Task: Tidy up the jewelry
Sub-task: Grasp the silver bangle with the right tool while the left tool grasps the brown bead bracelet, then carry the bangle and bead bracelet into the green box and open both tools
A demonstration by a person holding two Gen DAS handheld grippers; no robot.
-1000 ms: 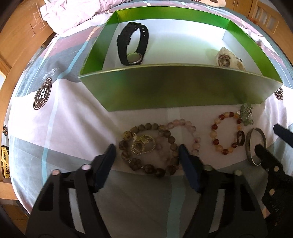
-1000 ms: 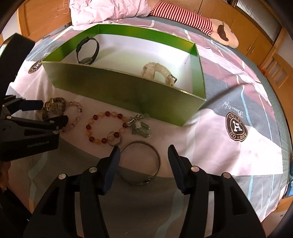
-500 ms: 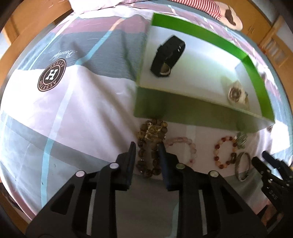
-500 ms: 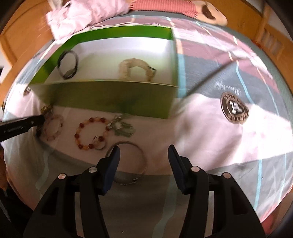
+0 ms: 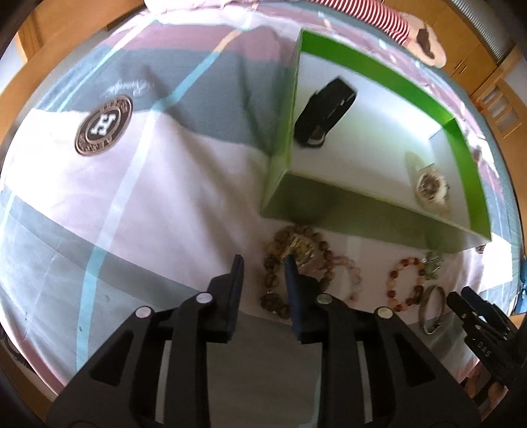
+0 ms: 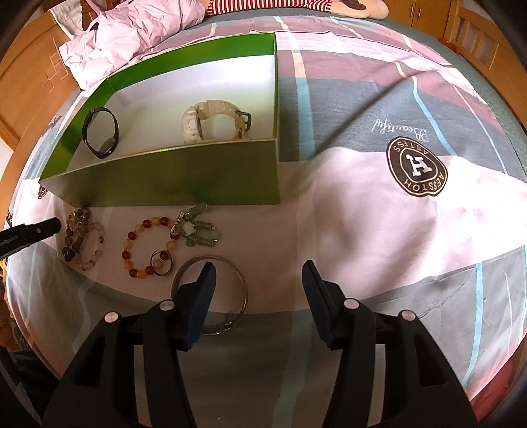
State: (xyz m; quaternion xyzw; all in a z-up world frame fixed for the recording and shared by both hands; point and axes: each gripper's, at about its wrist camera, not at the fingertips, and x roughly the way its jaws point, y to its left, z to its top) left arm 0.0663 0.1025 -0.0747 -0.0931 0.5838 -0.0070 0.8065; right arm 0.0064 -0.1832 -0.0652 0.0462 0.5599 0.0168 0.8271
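My left gripper (image 5: 263, 263) points down at the brown bead bracelet (image 5: 273, 280) with its gold charm. Its jaws are narrow and opening; the bracelet's left beads lie between them, not pressed. A pink bead bracelet (image 5: 352, 273) overlaps the brown one. My right gripper (image 6: 258, 276) is open over the silver bangle (image 6: 242, 283); its left finger covers the ring's middle. A red and amber bracelet (image 6: 145, 243) with a jade charm (image 6: 197, 230) lies between the two grippers. The green box (image 6: 181, 177) holds a black watch (image 6: 100, 131) and a white watch (image 6: 210, 118).
Everything lies on a bed with a pink, grey and white plaid sheet (image 6: 362, 214) bearing round brown logos (image 6: 416, 168). A crumpled pink cloth (image 6: 131, 33) and a striped plush toy (image 6: 280, 5) lie behind the box. Wooden bed frame (image 5: 494, 98) surrounds the mattress.
The left jaws have narrowed from spanning both bracelets to standing around the brown bracelet's left side, and both grippers have rolled and shifted sideways. The right jaws keep the same width.
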